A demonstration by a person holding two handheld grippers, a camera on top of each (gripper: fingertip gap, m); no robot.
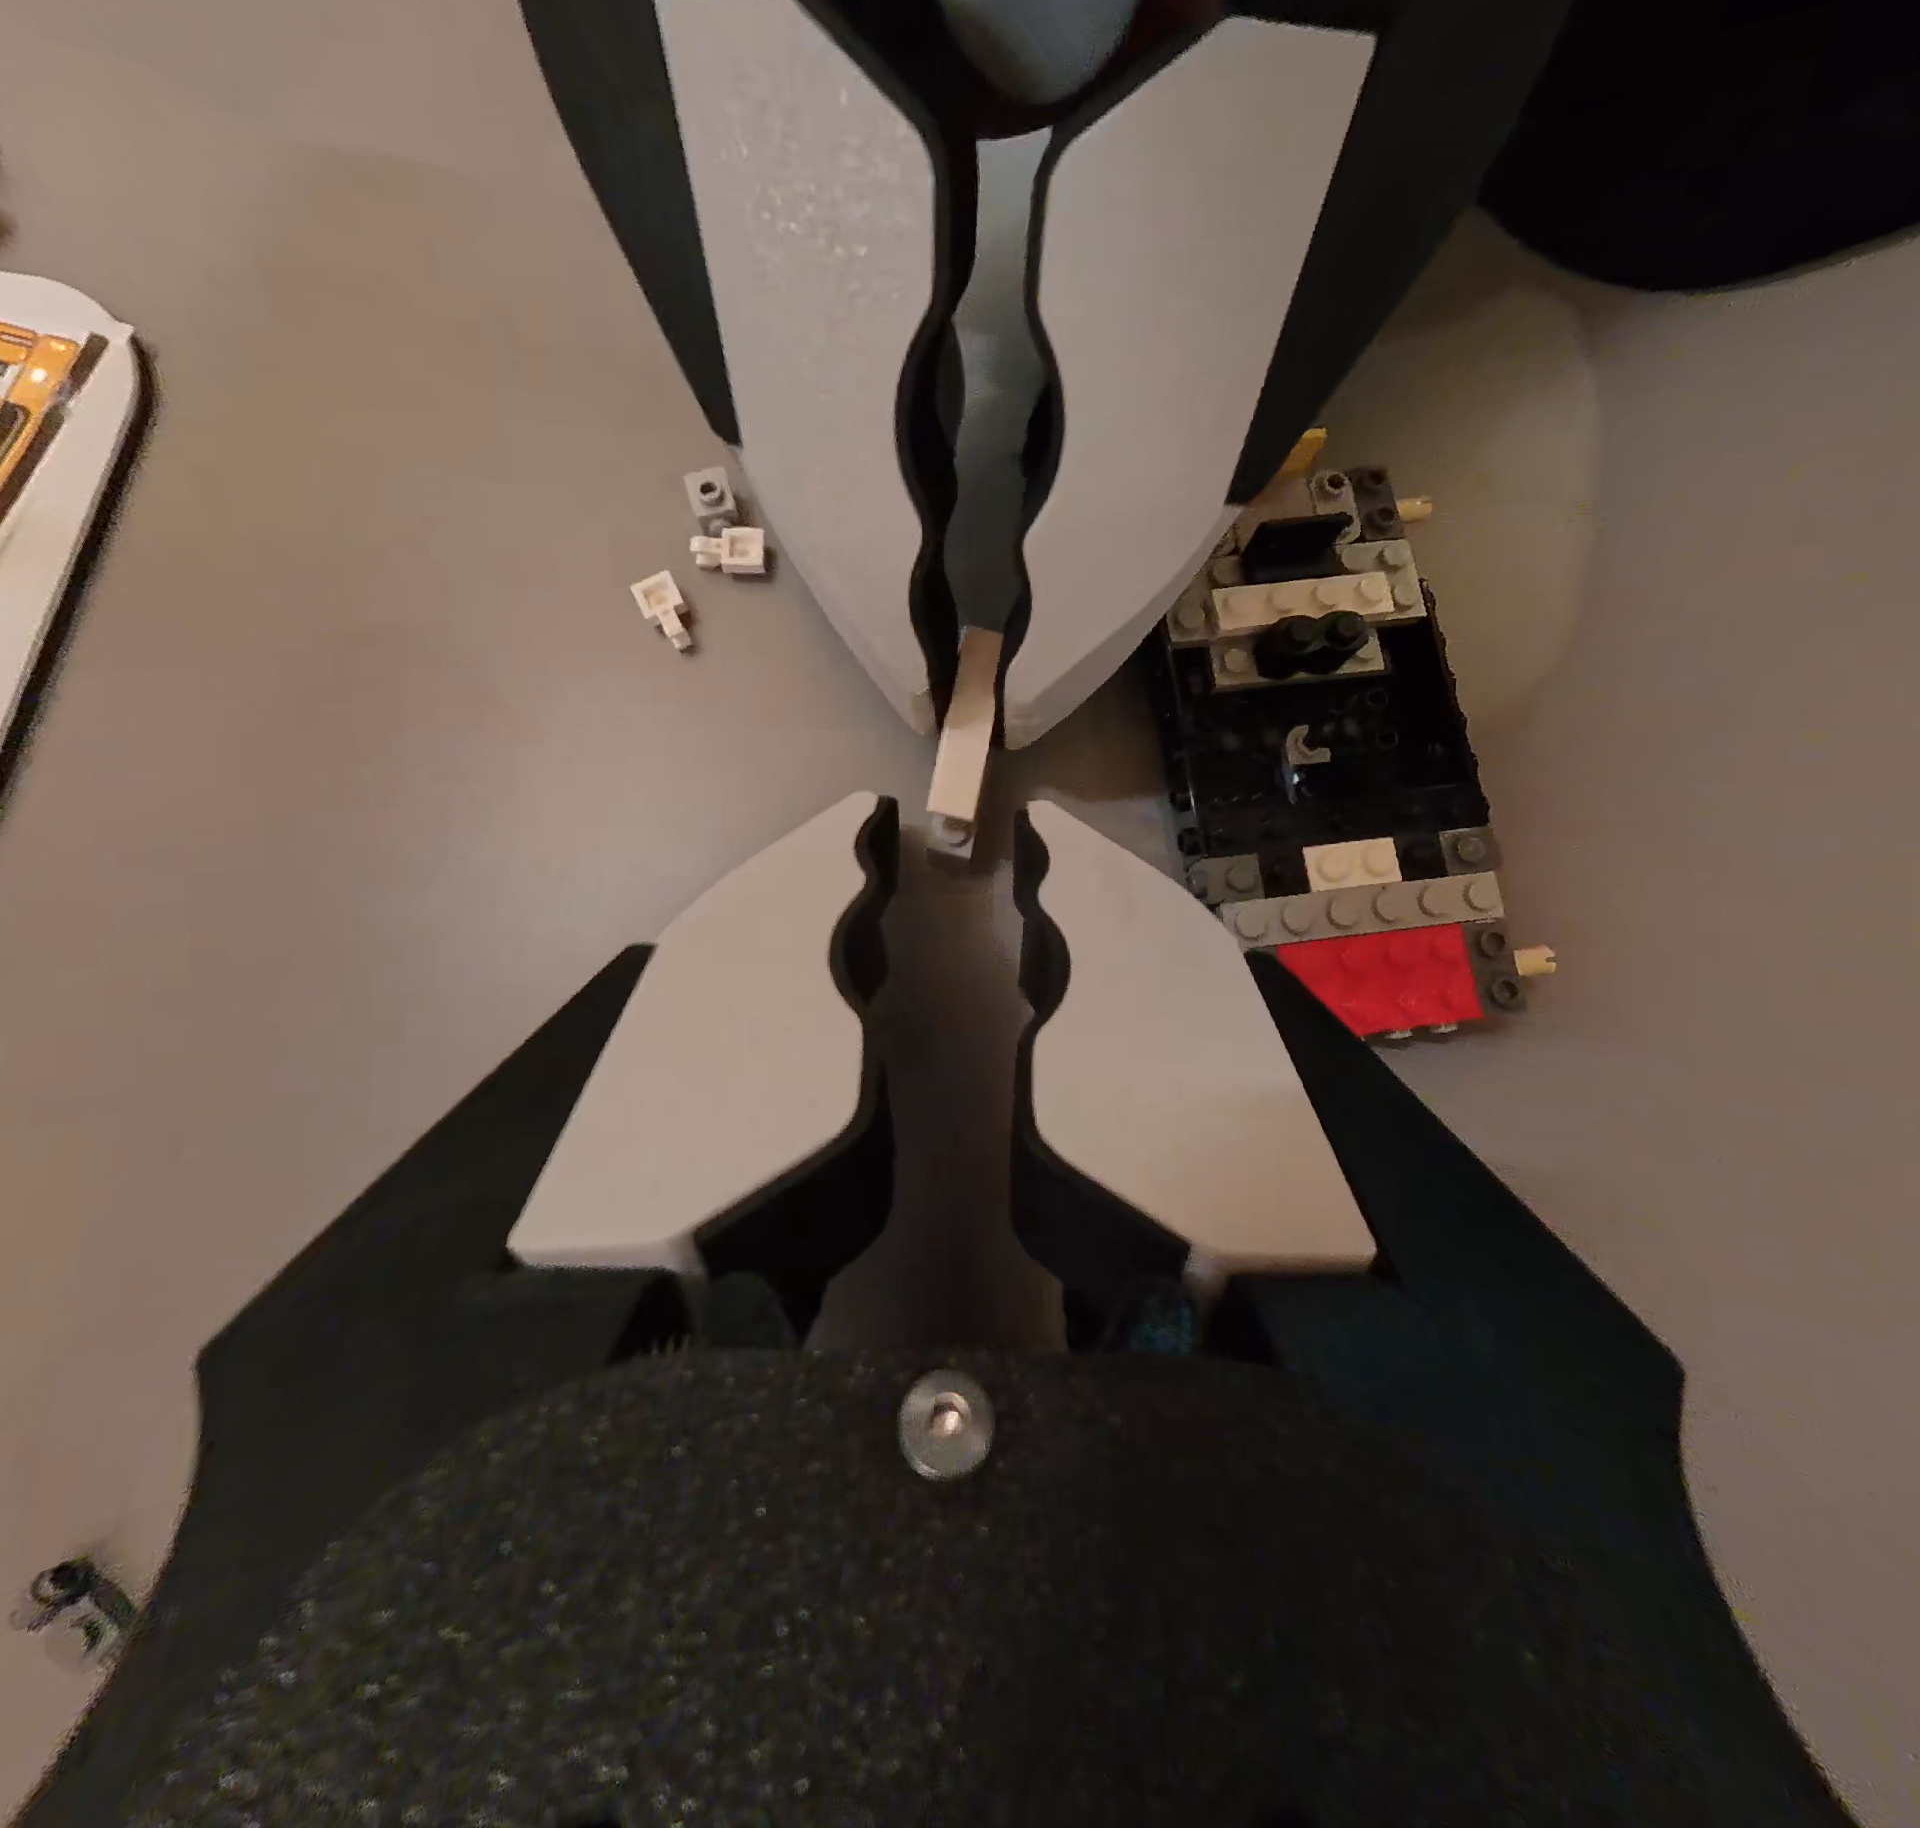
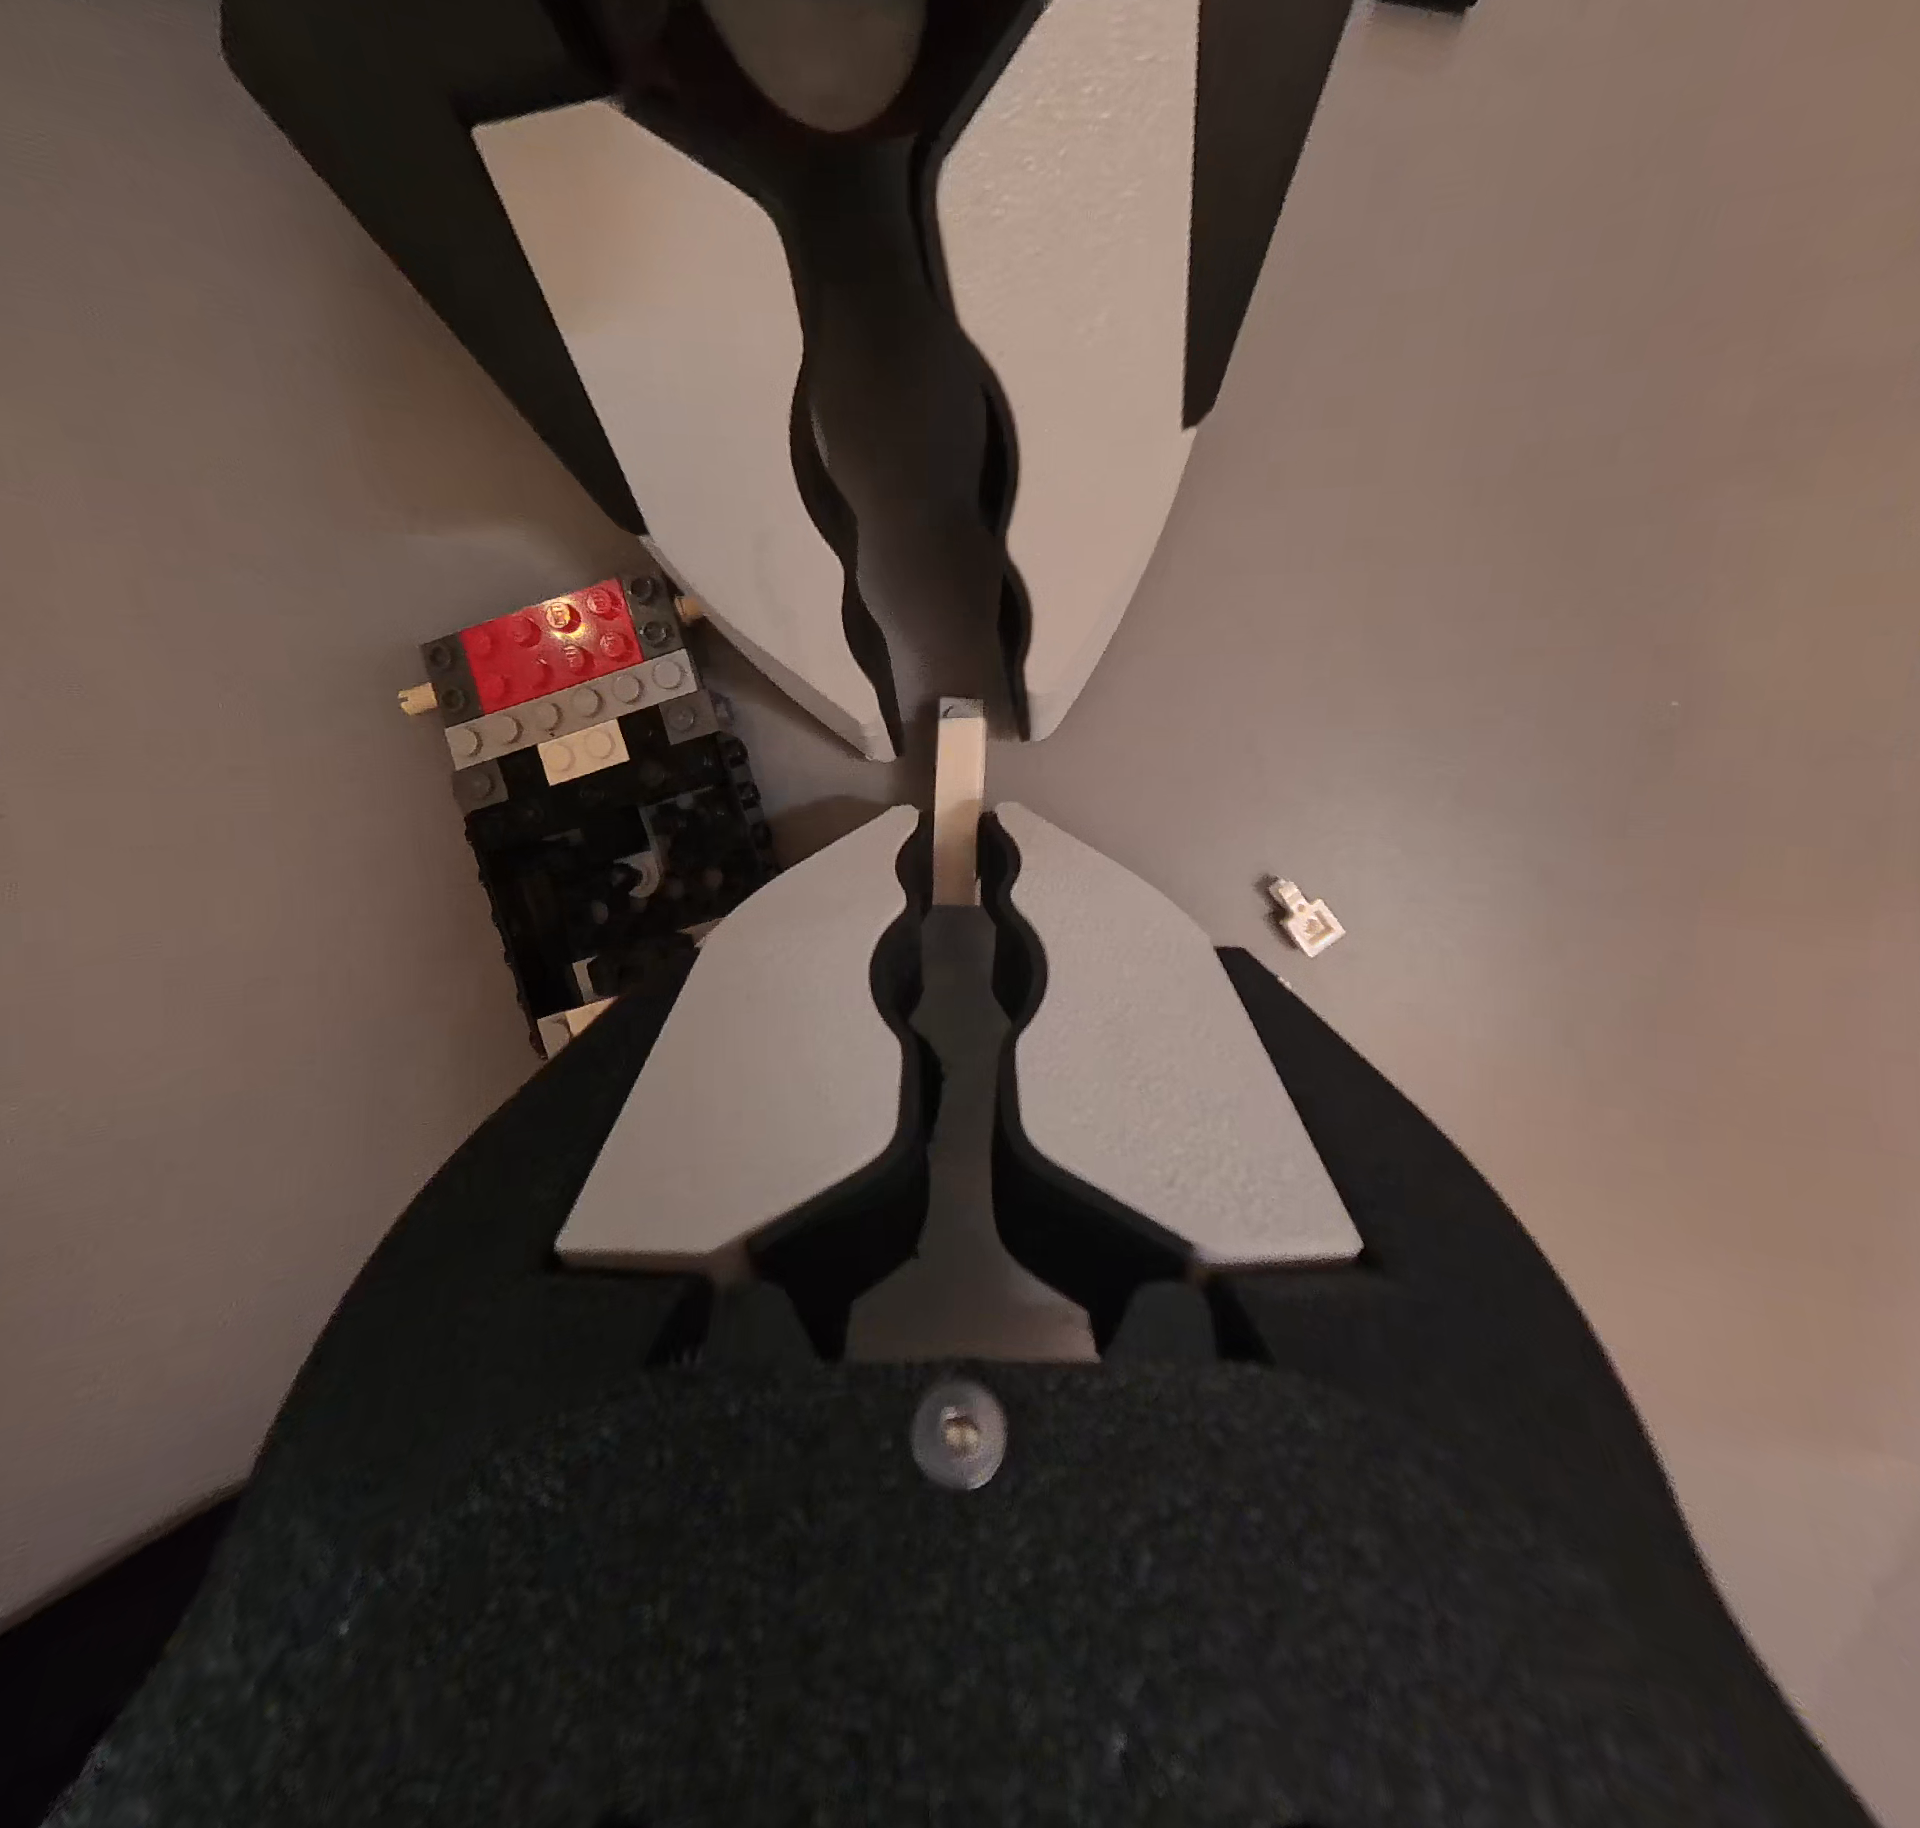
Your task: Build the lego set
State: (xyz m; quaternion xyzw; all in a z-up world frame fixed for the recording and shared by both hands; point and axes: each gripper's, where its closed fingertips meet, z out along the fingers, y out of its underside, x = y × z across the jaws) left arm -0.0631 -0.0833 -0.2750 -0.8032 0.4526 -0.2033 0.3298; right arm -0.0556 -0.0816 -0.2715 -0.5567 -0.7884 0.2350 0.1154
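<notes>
Tip to tip over the grey table [image 1: 364,843]: right gripper [image 2: 951,843] pinches a white bar [image 2: 956,812]; left gripper [image 1: 956,822], parted, seemingly empty. A misjudged handover could drop it beside the model [image 1: 1351,791].

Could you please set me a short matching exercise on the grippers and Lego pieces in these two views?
Things:
1. right gripper
2. left gripper
3. partly built model
4. small white clip pieces

States or places:
A. lying loose on the table
B. open, tips facing the other gripper
C. shut on the long white piece
D. resting on the table, red plate at one end

Pairs: 1-C, 2-B, 3-D, 4-A
</notes>
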